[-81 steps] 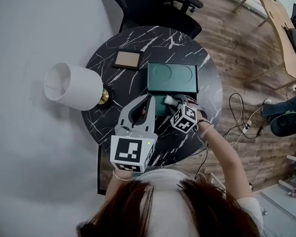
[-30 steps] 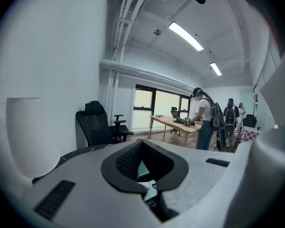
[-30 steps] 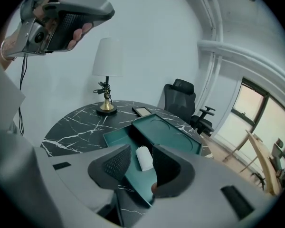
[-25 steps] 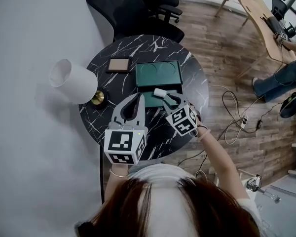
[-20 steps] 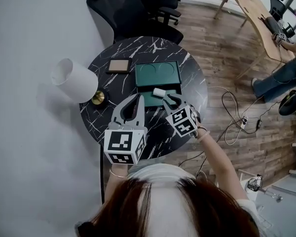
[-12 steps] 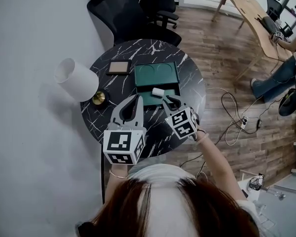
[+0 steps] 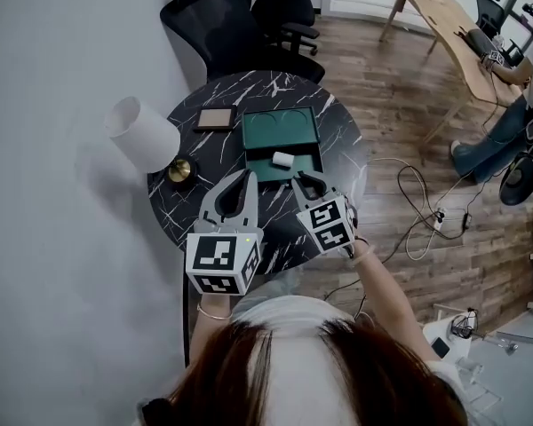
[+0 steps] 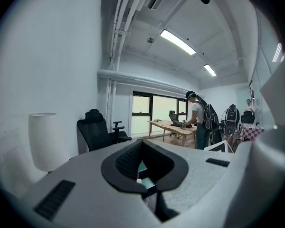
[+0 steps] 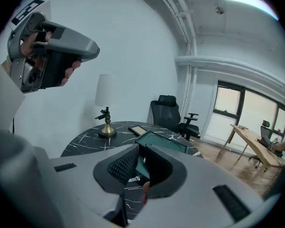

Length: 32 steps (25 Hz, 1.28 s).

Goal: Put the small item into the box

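Observation:
The small white item [image 7: 282,159] lies inside the near half of the dark green box [image 7: 259,142] on the round black marble table [image 7: 333,153]. The box's far half shows two round recesses. My right gripper [image 7: 307,183] hovers just short of the box's near edge, apart from the item. Its jaws are closing, with a narrow slit left and nothing between them [image 9: 140,164]. My left gripper [image 7: 249,177] hangs beside it on the left with its tips together and empty [image 8: 143,167].
A white-shaded lamp [image 7: 142,134] on a brass base [image 7: 179,169] stands at the table's left edge. A brown square frame [image 7: 216,118] lies left of the box. Black office chairs [image 7: 240,20] stand behind the table; cables [image 7: 417,211] trail on the wooden floor.
The right gripper has drawn back from the white item, which stays in the box, and its jaws have narrowed. The left gripper has held its place.

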### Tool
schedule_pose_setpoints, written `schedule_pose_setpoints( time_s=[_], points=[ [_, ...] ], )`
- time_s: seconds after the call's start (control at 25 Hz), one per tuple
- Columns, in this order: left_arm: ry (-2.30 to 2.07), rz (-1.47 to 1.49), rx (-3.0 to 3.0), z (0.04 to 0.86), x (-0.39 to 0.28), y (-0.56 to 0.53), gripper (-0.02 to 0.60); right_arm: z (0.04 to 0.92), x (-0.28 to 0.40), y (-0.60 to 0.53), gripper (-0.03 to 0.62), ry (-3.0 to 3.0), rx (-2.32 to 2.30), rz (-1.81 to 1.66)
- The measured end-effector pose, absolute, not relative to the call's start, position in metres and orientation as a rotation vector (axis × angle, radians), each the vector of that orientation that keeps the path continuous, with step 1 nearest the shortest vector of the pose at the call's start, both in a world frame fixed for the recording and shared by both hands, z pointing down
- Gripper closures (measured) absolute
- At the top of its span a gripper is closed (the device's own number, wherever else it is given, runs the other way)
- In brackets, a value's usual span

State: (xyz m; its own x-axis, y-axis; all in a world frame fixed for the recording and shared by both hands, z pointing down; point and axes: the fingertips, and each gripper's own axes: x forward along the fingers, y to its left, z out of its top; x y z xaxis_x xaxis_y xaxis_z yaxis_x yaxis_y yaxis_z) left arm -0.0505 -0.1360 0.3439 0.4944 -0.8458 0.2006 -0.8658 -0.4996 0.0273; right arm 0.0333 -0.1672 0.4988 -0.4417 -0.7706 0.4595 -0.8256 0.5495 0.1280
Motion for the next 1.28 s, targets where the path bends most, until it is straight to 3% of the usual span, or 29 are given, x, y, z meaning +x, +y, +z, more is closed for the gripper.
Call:
schedule_pose_setpoints(
  time_s=[1.28],
  points=[
    [-1.531, 0.218, 2.64, 0.323, -0.048, -0.034, 0.572, 0.405, 0.055, -0.051, 0.563, -2.483, 1.579, 0.183]
  ],
)
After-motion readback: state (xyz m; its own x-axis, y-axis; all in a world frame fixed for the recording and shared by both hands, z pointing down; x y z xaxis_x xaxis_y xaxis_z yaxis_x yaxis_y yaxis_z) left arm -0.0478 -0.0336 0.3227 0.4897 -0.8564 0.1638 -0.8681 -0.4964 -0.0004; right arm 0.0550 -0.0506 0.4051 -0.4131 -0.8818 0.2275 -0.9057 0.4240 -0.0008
